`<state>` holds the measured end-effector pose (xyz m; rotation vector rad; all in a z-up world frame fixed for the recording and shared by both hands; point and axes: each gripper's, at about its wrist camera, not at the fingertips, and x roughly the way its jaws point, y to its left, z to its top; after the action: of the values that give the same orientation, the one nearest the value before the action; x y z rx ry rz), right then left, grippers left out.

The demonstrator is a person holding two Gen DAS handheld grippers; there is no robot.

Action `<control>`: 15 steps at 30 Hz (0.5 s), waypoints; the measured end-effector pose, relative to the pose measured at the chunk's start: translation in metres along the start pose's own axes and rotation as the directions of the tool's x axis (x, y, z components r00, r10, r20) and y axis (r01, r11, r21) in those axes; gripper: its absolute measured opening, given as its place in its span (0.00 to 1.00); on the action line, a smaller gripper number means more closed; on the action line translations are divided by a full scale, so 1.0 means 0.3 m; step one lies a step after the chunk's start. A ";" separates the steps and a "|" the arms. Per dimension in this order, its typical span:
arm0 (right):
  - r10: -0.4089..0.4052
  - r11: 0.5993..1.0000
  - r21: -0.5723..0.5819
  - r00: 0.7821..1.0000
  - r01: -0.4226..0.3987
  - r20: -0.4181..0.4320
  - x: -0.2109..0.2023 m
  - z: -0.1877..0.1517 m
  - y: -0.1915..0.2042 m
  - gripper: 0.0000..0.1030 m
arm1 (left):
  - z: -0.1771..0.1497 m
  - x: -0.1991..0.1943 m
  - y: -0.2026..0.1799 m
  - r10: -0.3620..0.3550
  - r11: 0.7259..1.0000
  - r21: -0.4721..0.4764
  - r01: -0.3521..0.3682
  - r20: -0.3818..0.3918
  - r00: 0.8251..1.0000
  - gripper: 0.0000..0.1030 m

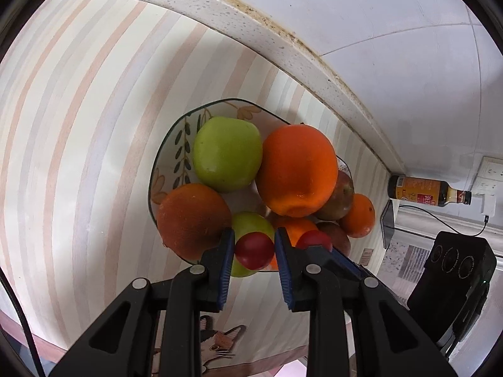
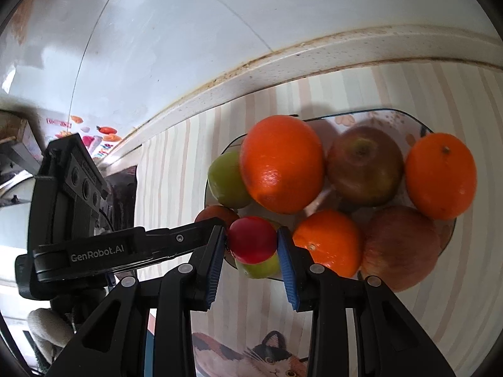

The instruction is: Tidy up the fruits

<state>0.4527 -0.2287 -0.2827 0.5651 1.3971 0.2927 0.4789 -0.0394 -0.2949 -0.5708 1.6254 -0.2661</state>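
A leaf-patterned plate (image 1: 176, 144) on the striped cloth holds green apples (image 1: 226, 154), oranges (image 1: 297, 169) and red apples (image 2: 364, 166). My left gripper (image 1: 254, 237) is shut on a small red fruit (image 1: 254, 251) just above the plate's near edge. My right gripper (image 2: 251, 234) is shut on a second small red fruit (image 2: 251, 242) close beside it. In the left wrist view that second red fruit (image 1: 314, 239) shows to the right, behind a right finger (image 1: 342, 259). In the right wrist view a left finger (image 2: 195, 232) reaches in from the left; the fruit it holds is hidden there.
A speckled white ledge (image 1: 283, 40) and tiled wall run behind the plate. A brown sauce bottle (image 1: 427, 193), a wall socket (image 1: 490, 172) and a dark tablet (image 1: 388, 223) stand to the right. A cat picture (image 2: 273, 358) marks the cloth's near edge.
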 end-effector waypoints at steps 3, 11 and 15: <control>-0.029 1.000 -0.006 0.999 0.029 -0.015 0.018 -0.005 0.000 0.35 | 0.001 0.010 -0.009 0.011 1.000 0.006 -0.011 -0.008 1.000 0.24; -0.058 0.998 0.021 0.998 0.058 -0.007 -0.036 -0.002 -0.017 0.86 | -0.017 -0.060 -0.049 0.041 0.997 0.066 -0.042 0.021 0.999 0.59; -0.142 0.990 -0.008 0.989 0.143 0.045 -0.123 -0.003 -0.001 0.92 | -0.038 -0.133 -0.067 0.123 0.982 0.132 -0.135 0.097 0.988 0.83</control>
<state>0.4456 -0.2478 -0.2519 0.4576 1.3848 0.1719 0.4739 -0.0379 -0.2493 -0.3652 1.5379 -0.2516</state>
